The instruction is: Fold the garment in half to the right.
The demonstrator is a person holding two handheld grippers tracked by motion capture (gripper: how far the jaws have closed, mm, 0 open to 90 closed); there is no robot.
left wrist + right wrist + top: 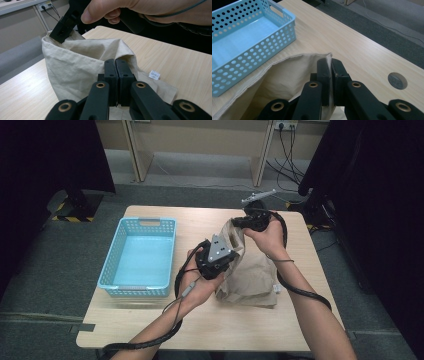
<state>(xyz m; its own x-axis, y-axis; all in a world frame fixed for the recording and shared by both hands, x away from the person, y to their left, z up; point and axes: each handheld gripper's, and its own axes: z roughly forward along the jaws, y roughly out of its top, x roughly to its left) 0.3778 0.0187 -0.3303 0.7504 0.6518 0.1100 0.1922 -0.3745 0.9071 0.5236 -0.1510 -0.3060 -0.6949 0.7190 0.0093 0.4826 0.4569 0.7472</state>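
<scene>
A person stands at a wooden tabletop point(150, 320) with a black tool in each hand. Between the two tools is a cloth bag point(252, 272), the colour of sand. The bottom of the bag lies on the tabletop, toward the right side, and its top edge is lifted up in the air.

The left gripper point(220, 257) has its jaws squeezed tight on the near edge of the bag. In the left gripper view, the two black jaws press together with the cloth point(75, 67) pinched between them.

The right gripper point(240, 222) holds the far corner of the bag's top edge, higher up and further back. In the right gripper view, its jaws are clamped on the hem of the cloth point(287, 75), and a thin strip of cloth sticks up between them.

With the two tools a little apart, the top of the bag is pulled open like a mouth.

A small white label point(154, 75) is sewn to the bag's lower part and lies on the wood.

A light blue basket point(116, 251) with lots of little holes sits on the left side of the tabletop, just beside the bag but not touching it. A round hole point(397, 80) is cut in the wood near the right gripper.
</scene>
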